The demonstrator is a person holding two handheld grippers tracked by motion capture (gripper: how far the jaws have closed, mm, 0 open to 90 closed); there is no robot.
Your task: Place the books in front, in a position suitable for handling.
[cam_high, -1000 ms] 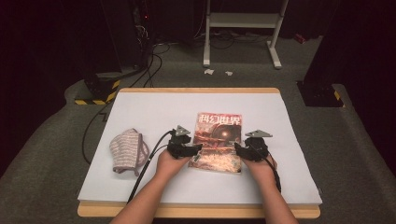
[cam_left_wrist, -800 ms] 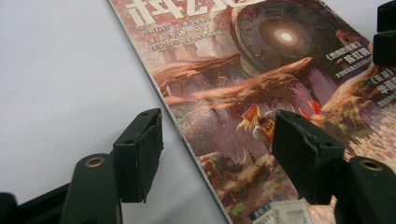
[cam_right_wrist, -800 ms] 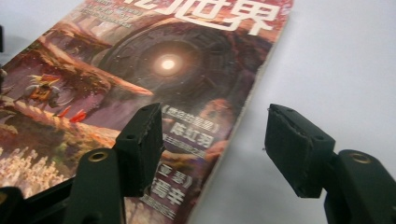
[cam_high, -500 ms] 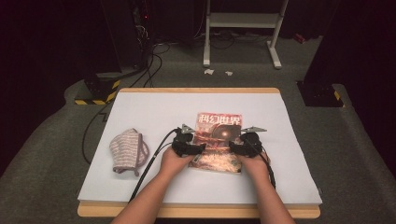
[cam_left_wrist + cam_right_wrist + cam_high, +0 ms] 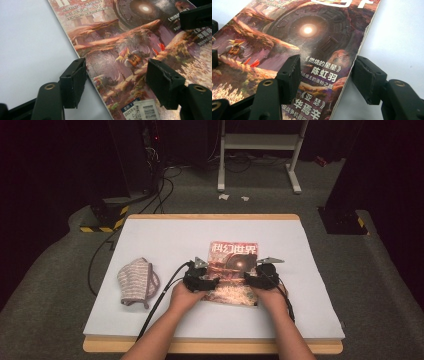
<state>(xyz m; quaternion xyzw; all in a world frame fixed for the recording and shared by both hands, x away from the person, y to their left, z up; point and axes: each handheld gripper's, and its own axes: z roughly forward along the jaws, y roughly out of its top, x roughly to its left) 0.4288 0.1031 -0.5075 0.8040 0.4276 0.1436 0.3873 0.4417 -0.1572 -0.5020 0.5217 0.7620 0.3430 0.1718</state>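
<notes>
Two readable names (陈虹羽) on magazine (image 5: 317, 50)

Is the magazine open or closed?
Closed. The magazine lies flat on the white table with its front cover facing up, title and picture showing, no inside pages spread out.
</notes>
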